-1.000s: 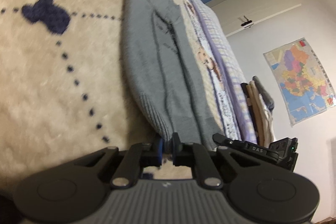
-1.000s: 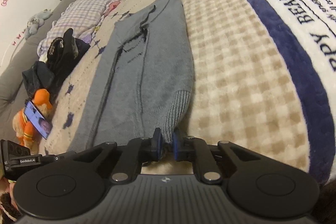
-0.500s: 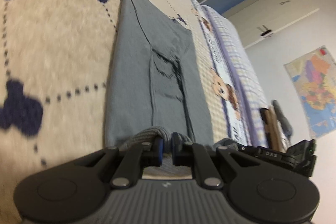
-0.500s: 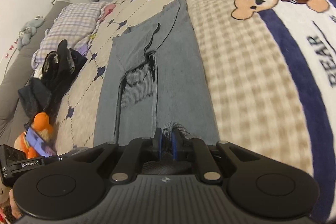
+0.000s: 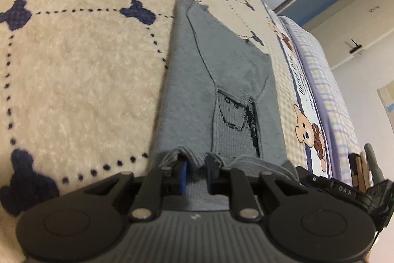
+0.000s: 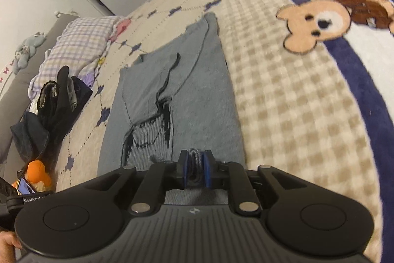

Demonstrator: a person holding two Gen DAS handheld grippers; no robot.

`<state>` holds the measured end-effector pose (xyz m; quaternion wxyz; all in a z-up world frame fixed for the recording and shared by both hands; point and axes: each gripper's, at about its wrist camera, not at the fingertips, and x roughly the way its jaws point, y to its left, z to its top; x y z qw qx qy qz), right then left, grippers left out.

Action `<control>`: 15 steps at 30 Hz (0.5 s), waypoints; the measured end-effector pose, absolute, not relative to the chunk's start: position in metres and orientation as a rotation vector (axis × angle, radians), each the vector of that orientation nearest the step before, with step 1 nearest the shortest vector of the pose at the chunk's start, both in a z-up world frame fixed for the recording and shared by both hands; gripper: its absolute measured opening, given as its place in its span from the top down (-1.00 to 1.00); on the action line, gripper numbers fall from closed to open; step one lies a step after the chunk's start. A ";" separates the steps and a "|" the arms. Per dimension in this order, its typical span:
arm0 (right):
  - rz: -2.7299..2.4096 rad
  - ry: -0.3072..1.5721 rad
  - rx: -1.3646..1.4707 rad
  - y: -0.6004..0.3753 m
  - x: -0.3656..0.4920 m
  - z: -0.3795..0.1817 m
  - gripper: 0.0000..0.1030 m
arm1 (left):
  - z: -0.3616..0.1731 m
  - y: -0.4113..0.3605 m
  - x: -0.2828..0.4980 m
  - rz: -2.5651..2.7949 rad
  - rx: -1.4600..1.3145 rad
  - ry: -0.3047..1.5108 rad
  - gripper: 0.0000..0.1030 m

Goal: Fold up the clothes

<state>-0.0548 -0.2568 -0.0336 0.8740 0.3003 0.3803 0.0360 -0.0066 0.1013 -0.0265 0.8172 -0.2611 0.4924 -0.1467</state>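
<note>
I have the grey sweater lying long and narrow down the middle of both views on the bear-print blanket, its near hem doubled over toward the far end. My left tool, at the bottom centre, is opening; the ribbed hem sits between its pads but no longer looks pinched. My right tool is opening too, with a bunch of ribbed knit between its blue pads, seemingly touching them. To finish this fold well, I judge I should let both corners drop level with each other, square to the side edges, then draw the tools straight back without snagging the knit or dragging the fold askew.
</note>
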 end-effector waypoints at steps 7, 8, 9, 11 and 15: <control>0.082 0.717 0.613 -0.263 -0.062 -0.019 0.38 | 0.013 0.095 -0.005 -0.271 -0.540 1.004 0.21; 0.082 0.714 0.608 -0.263 -0.063 -0.019 0.37 | 0.015 0.095 -0.005 -0.267 -0.539 0.996 0.17; 0.085 0.718 0.605 -0.262 -0.063 -0.020 0.37 | 0.017 0.094 -0.006 -0.265 -0.538 0.989 0.10; 0.085 0.736 0.594 -0.259 -0.062 -0.022 0.36 | 0.015 0.093 -0.007 -0.267 -0.521 0.973 0.04; 0.068 0.767 0.532 -0.252 -0.060 -0.029 0.36 | -0.002 0.090 -0.011 -0.288 -0.396 0.947 0.06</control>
